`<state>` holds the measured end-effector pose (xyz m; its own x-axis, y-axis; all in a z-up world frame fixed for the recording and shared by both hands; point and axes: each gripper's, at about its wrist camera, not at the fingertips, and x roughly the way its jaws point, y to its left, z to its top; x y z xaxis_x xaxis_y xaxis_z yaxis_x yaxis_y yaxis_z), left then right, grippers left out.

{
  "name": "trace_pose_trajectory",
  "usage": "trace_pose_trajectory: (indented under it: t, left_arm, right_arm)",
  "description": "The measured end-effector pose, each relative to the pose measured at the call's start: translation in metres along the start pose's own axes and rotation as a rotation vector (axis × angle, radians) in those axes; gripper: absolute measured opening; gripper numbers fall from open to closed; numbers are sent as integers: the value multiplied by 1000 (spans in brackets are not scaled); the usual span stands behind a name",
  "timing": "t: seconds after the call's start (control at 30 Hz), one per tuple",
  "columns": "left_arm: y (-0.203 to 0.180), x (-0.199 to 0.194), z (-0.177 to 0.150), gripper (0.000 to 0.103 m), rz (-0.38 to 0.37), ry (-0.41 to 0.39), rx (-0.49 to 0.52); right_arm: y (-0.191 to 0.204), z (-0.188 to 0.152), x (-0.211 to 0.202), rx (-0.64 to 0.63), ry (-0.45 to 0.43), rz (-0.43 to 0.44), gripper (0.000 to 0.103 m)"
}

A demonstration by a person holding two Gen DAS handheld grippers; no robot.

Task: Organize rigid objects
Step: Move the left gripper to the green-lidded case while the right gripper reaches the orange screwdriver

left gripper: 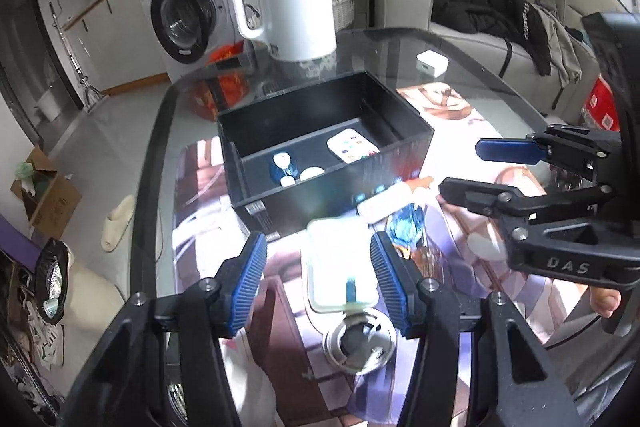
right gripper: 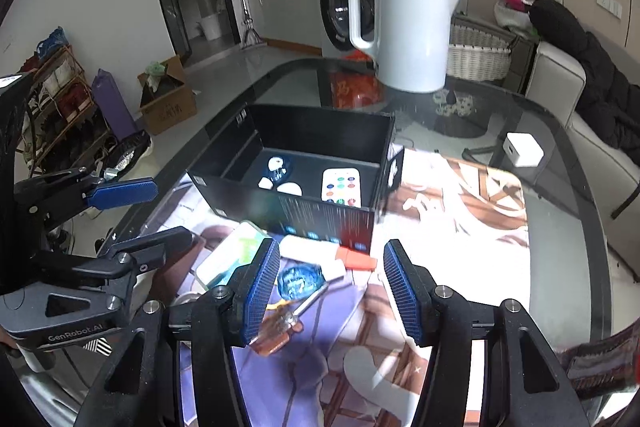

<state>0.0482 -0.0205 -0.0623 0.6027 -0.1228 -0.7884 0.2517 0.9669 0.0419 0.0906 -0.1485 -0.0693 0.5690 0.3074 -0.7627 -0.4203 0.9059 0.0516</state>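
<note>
The left tool [left gripper: 318, 277] is spread wide with nothing in it, its blue pads flanking a pale flat case [left gripper: 340, 267] that lies on the desk [left gripper: 460, 55] between them but touches neither. The right tool [right gripper: 332, 287] is likewise wide open and empty, poised above a blue glass piece [right gripper: 298, 281] and a white tube [right gripper: 310, 251] with an orange cap. The step in hand looks like a pick: some things already lie in the black box [left gripper: 280, 115], namely a remote [left gripper: 352, 149] and small white bits at its 7 o'clock, while the rest wait in front of it. For the left tool, the next move would call for settling lower so the pads meet the case's long edges, then closing; the case looks slick and thin, so a square grip matters. At 6 o'clock from the case sits a round metal lid [left gripper: 358, 345], close enough to be nudged. An amber item [right gripper: 276, 335] lies at 7 o'clock from the blue piece, crowding the right tool's path. Both tools work near each other, so collision is a risk. Farther out at 12 o'clock stands a white kettle [left gripper: 296, 3], and a white charger [left gripper: 432, 62] rests at 1 o'clock, both clear of the work.
</note>
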Motion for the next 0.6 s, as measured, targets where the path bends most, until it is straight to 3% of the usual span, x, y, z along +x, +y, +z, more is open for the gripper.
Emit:
trace_pose_trajectory:
  t: [0.17,0.6]
  left_arm:
    - [-9,6,-9,54,-11,41,40]
    - [-21,19,-23,54,-11,101,106]
  right_arm:
    - [3,-10,17,-2,75,11,56]
    - [13,-15,25,-51,87,12,56]
